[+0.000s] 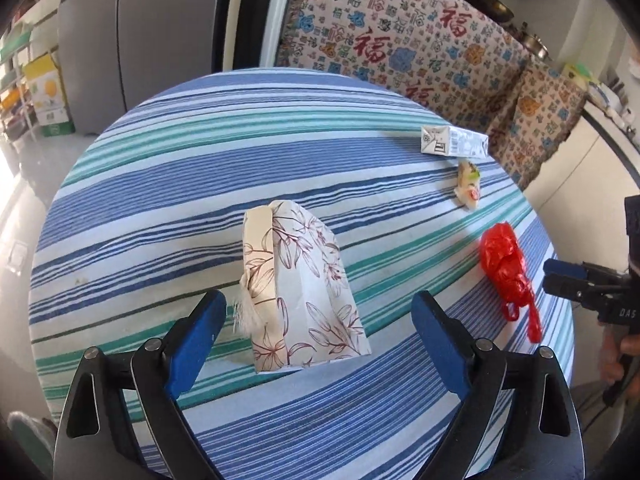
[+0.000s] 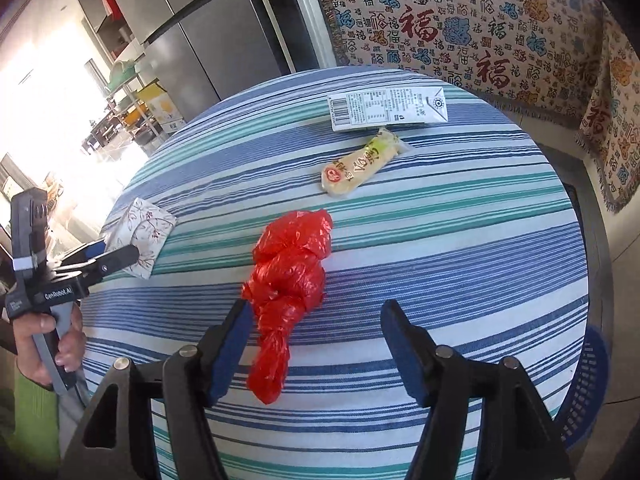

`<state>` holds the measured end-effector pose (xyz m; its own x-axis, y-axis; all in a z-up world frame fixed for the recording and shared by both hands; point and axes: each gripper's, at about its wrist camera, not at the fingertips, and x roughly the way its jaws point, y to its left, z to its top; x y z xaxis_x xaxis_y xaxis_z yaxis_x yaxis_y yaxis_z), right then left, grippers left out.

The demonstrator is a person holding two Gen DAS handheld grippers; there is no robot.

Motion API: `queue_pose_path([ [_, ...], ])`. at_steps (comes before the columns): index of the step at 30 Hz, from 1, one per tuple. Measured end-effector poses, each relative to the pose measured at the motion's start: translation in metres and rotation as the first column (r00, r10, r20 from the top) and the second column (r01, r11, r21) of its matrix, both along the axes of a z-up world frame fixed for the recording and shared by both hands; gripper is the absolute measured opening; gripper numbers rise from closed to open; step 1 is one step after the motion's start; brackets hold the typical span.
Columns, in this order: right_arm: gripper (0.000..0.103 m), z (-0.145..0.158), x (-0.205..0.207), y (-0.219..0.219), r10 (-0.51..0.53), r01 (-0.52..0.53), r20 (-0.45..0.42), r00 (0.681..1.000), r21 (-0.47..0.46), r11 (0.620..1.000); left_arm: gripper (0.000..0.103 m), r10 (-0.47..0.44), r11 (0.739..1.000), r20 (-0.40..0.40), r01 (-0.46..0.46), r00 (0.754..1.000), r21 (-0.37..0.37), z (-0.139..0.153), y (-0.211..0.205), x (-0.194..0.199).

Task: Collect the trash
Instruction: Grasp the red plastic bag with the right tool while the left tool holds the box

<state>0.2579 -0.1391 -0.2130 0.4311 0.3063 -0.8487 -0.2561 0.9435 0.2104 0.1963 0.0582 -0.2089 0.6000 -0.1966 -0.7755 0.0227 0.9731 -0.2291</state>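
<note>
Your left gripper [image 1: 318, 312] is spread wide around the tissue pack [image 1: 300, 280], not touching it. Your right gripper [image 2: 316, 324] is also released, its left pad just beside the red bag [image 2: 290, 276]. A carton [image 2: 386, 109] and wrapper [image 2: 360, 166] lie farther back on the tabletop [image 2: 460, 240].

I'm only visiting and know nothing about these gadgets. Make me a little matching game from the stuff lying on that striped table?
Things:
1. red plastic bag
2. floral tissue pack
3. white carton
4. snack wrapper

Descriptions:
A. lying flat, barcode showing, farthest across the table
B. knotted, right in front of the open right gripper
C. yellowish, between carton and bag
D. between the open left gripper's fingers

Pairs: 1-B, 2-D, 3-A, 4-C
</note>
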Motion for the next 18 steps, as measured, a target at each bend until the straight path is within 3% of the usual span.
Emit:
queue_pose_path([
  [7, 0.068, -0.020, 0.026, 0.031, -0.012, 0.007, -0.085, 0.996, -0.052, 0.999, 0.074, 0.016, 0.999, 0.011, -0.015, 1.000, -0.043, 0.005, 0.008, -0.001],
  [8, 0.067, -0.022, 0.028, 0.032, -0.012, 0.008, -0.097, 0.995, -0.043, 0.999, 0.063, 0.011, 0.999, 0.007, -0.010, 1.000, -0.036, 0.004, 0.008, 0.000],
  [9, 0.048, -0.022, 0.028, 0.033, -0.007, 0.003, -0.095, 0.995, -0.041, 0.999, 0.047, 0.011, 1.000, 0.004, -0.011, 1.000, -0.027, 0.003, 0.007, 0.000],
  [10, 0.045, -0.020, 0.027, 0.035, 0.000, -0.004, -0.083, 0.997, -0.049, 0.999, 0.039, 0.015, 1.000, 0.000, -0.015, 1.000, -0.021, 0.003, 0.008, 0.000],
  [18, 0.044, 0.022, -0.006, 0.038, 0.074, -0.065, 0.066, 0.995, -0.128, 0.990, 0.035, 0.043, 0.997, 0.039, -0.040, 0.998, -0.066, 0.013, 0.016, -0.007],
])
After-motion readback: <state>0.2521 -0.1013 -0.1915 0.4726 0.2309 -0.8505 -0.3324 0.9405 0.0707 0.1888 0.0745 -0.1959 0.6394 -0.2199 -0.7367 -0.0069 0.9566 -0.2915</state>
